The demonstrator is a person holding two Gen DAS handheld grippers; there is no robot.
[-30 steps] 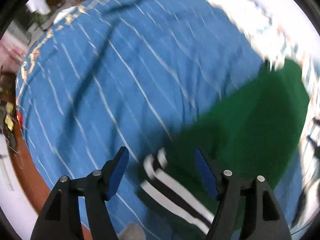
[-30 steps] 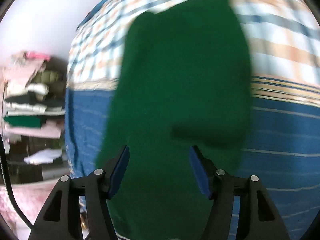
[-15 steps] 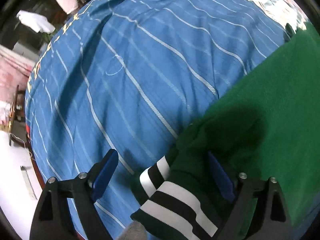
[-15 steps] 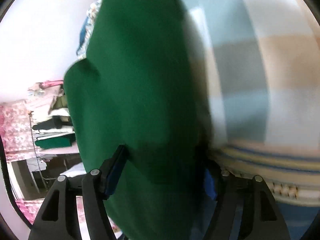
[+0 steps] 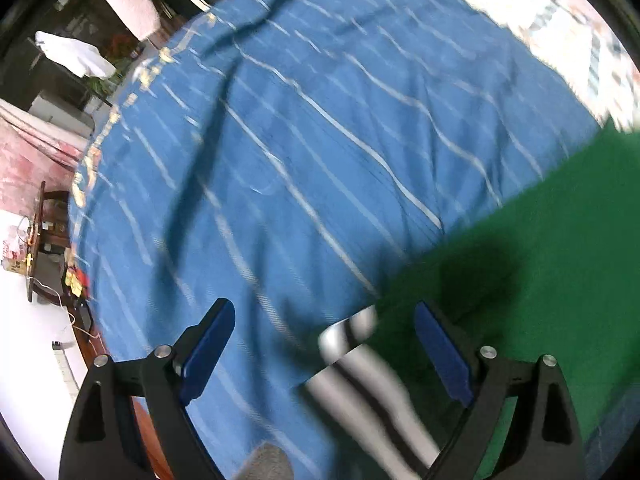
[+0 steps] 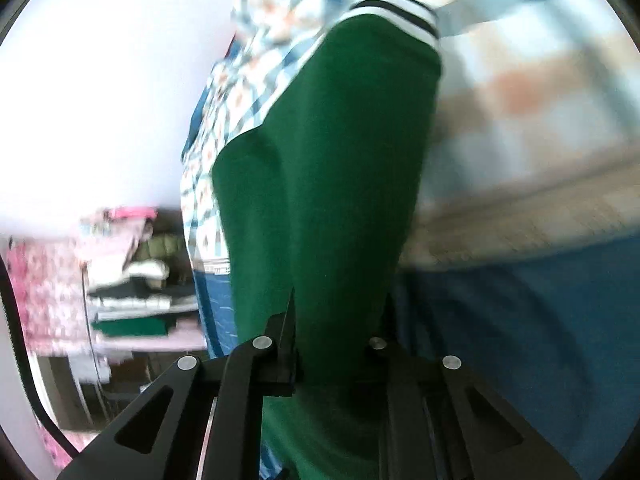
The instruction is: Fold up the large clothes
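Note:
A green garment (image 5: pixel 532 264) with black-and-white striped trim (image 5: pixel 360 364) lies on a blue striped bedspread (image 5: pixel 304 128). In the left wrist view my left gripper (image 5: pixel 324 354) is open, its blue pads either side of the striped trim, holding nothing. In the right wrist view my right gripper (image 6: pixel 338 320) is shut on the green garment (image 6: pixel 336 184), which stretches away from the jaws to a striped cuff (image 6: pixel 394 14) at the far end. The right pads are hidden by the cloth.
A checked sheet (image 6: pixel 520 80) covers the far part of the bed. Stacked folded clothes (image 6: pixel 132 280) sit on a shelf at the left in the right wrist view. Furniture and hanging clothes (image 5: pixel 76 56) stand beyond the bed edge.
My right gripper has closed on the green garment and lifted it, so the cloth now hangs stretched. My left gripper stays open and has shifted slightly over the striped trim.

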